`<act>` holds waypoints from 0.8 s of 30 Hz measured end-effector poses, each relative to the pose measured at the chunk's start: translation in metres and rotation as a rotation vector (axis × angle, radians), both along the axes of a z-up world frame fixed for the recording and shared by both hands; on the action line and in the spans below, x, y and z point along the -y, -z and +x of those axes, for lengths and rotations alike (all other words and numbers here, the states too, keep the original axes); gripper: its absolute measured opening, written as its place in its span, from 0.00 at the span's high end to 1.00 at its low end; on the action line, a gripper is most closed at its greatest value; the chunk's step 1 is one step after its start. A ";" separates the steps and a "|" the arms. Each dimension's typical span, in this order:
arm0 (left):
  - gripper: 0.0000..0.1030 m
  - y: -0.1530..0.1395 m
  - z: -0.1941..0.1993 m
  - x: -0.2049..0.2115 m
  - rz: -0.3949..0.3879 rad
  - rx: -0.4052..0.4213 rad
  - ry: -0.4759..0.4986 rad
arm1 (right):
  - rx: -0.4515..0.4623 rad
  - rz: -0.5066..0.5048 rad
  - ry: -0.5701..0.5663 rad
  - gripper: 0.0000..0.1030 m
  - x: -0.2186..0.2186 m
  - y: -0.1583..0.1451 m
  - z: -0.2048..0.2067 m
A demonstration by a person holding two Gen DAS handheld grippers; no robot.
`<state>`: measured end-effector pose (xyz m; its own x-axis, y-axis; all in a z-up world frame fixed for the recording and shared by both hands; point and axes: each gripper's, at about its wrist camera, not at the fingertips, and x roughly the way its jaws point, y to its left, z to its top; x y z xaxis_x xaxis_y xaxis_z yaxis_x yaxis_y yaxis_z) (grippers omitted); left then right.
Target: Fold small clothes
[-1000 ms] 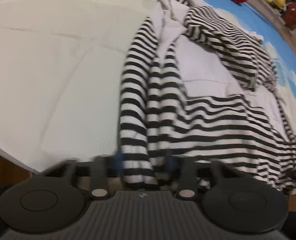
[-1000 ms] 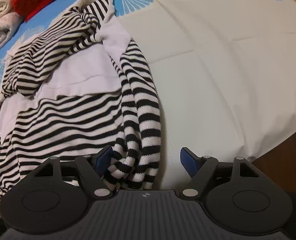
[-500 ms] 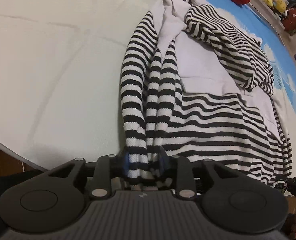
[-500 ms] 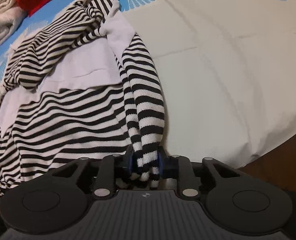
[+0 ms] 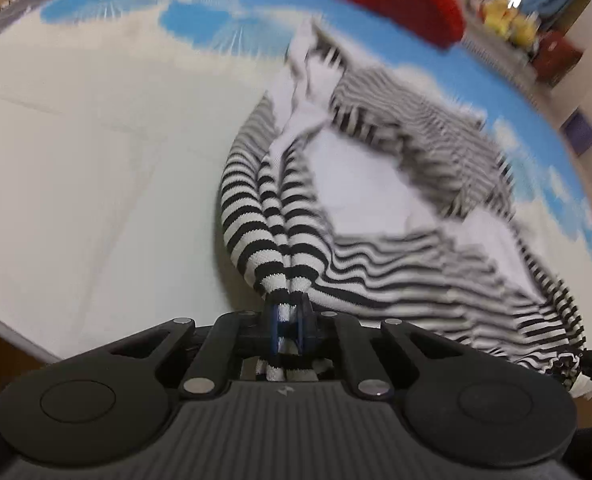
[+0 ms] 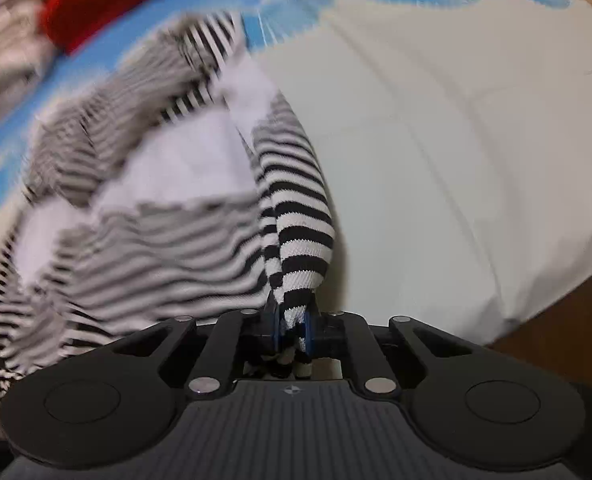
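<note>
Sweater [image 5: 395,216] lies spread mid-frame on your bed [image 5: 76,184]; your left gripper [image 5: 286,326] pinches one striped sleeve at bottom center, your right gripper [image 6: 292,328] pinches the other.

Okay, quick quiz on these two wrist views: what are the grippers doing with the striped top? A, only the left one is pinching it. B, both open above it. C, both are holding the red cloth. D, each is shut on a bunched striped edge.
D: the left gripper and the right gripper each have blue pads closed on striped top fabric.
</note>
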<state>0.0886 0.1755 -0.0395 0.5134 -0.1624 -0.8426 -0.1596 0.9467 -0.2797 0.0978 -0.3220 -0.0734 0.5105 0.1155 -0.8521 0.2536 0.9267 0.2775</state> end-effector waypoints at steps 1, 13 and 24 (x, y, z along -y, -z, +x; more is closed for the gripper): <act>0.92 0.001 0.000 -0.002 -0.014 -0.010 -0.004 | 0.045 -0.006 -0.008 0.90 -0.001 -0.008 -0.003; 0.89 0.034 0.002 0.000 -0.031 -0.179 0.026 | -0.108 -0.047 -0.027 0.87 -0.001 0.020 0.006; 0.92 -0.087 -0.039 0.005 -0.013 0.107 0.188 | 0.167 0.029 -0.070 0.93 0.027 -0.079 -0.032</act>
